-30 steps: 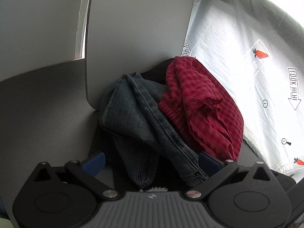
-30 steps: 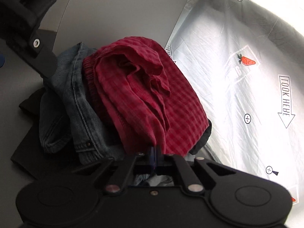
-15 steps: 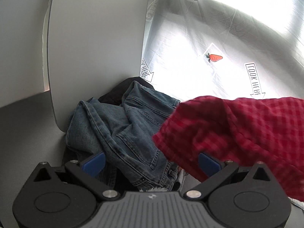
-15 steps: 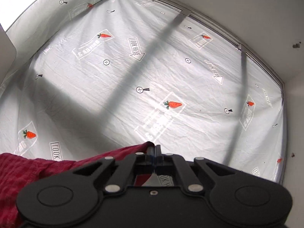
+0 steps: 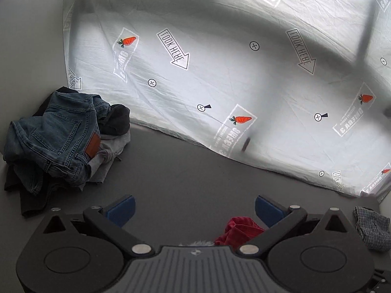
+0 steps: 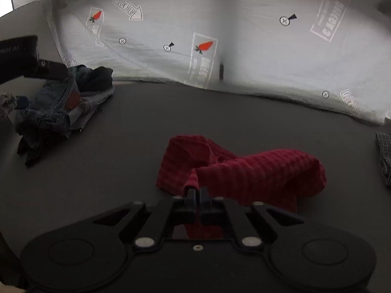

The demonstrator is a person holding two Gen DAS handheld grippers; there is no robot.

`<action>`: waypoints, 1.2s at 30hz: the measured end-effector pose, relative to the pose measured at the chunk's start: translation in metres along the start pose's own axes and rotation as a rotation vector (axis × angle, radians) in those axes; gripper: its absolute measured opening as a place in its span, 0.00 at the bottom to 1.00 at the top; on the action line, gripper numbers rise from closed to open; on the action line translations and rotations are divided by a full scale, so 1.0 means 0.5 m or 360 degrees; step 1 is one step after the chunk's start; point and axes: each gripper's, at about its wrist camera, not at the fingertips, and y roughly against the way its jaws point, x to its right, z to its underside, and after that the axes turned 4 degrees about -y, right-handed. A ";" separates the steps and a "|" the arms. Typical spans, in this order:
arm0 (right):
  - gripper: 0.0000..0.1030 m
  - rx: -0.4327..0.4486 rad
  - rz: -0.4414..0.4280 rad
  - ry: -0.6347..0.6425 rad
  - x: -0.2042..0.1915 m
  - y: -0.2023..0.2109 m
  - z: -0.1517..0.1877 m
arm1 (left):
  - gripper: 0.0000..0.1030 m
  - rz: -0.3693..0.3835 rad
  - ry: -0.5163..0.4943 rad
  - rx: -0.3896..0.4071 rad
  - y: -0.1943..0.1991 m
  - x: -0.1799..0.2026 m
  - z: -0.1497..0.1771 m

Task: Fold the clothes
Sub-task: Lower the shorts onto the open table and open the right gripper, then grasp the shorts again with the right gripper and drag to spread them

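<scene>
Barely begun, the folding had one garment singled out: the red cloth lay crumpled at centre frame on the table, one edge pinched between the pressed-together jaws of the right gripper. The left gripper hovered with jaws spread, holding nothing. At left of the frame the pile of jeans and dark clothes sat unfolded. A checked cloth lay at the right edge. Spreading the red cloth flat seemed the next need; no fold was made.
</scene>
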 end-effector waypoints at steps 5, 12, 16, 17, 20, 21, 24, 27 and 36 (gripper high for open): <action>0.16 -0.0248 -0.0037 -0.0057 0.116 -0.004 0.120 | 1.00 0.0095 0.0030 -0.0106 0.007 0.098 0.075; 0.49 0.0044 -0.0071 -0.0086 0.216 0.044 0.077 | 1.00 0.0238 0.0332 -0.0324 0.004 0.147 0.138; 0.54 -0.0043 -0.0281 -0.0175 0.204 -0.019 0.064 | 1.00 0.0122 0.0251 -0.0343 0.030 0.155 0.145; 0.57 -0.0078 -0.0317 -0.0203 0.192 -0.041 0.065 | 1.00 0.0087 0.0221 -0.0340 0.035 0.154 0.145; 0.57 -0.0184 -0.0228 -0.0284 0.148 -0.105 0.076 | 1.00 0.0009 0.0141 -0.0387 0.040 0.149 0.145; 0.57 -0.0211 -0.0200 -0.0308 0.134 -0.124 0.078 | 1.00 -0.0022 0.0095 -0.0427 0.036 0.148 0.144; 0.48 -0.0268 -0.0250 -0.0374 0.109 -0.159 0.081 | 1.00 -0.0061 -0.0057 -0.0483 0.030 0.155 0.153; 0.20 -0.0227 -0.0215 -0.0364 0.094 -0.160 0.083 | 1.00 -0.0013 -0.0111 -0.0487 0.034 0.154 0.162; 0.06 0.0180 -0.0100 -0.0475 0.144 -0.020 0.073 | 1.00 0.0125 -0.0035 -0.0470 0.014 0.133 0.169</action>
